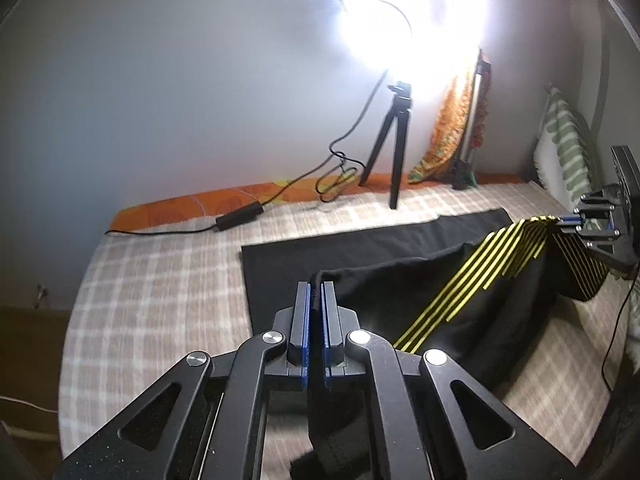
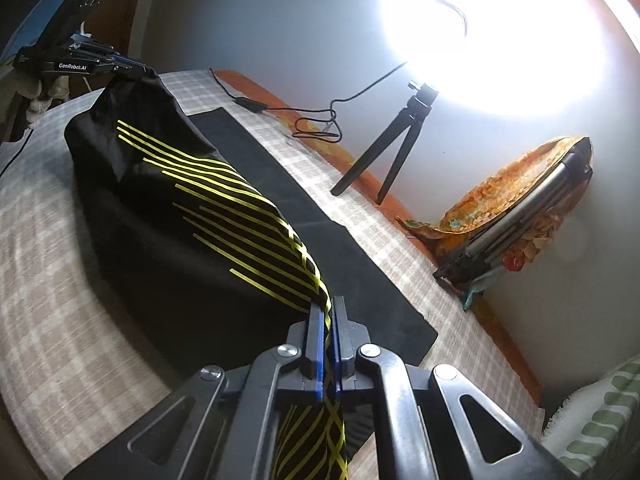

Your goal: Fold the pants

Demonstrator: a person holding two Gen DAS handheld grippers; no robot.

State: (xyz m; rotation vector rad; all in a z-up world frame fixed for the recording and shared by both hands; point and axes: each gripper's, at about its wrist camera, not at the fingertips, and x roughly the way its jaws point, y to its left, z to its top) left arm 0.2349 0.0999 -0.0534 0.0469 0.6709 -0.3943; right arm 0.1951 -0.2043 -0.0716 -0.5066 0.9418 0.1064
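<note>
Black pants with yellow stripes [image 1: 460, 288] hang stretched between my two grippers above a checked bed. My left gripper [image 1: 317, 292] is shut on a black edge of the pants. My right gripper [image 2: 328, 312] is shut on the yellow-striped part of the pants [image 2: 192, 200]. In the left wrist view the right gripper [image 1: 570, 220] shows at the far right, holding the striped end. In the right wrist view the left gripper [image 2: 136, 70] shows at the upper left, pinching a raised black corner. The lower part of the pants sags onto a black mat [image 1: 360, 240].
The black mat [image 2: 360, 272] lies on the checked bed cover [image 1: 160, 280]. A small tripod [image 1: 394, 140] with a bright lamp stands at the far edge, its cable and adapter [image 1: 239, 216] beside it. A folded tripod wrapped in orange cloth [image 2: 516, 216] leans on the wall. A striped pillow [image 1: 564, 148] lies at right.
</note>
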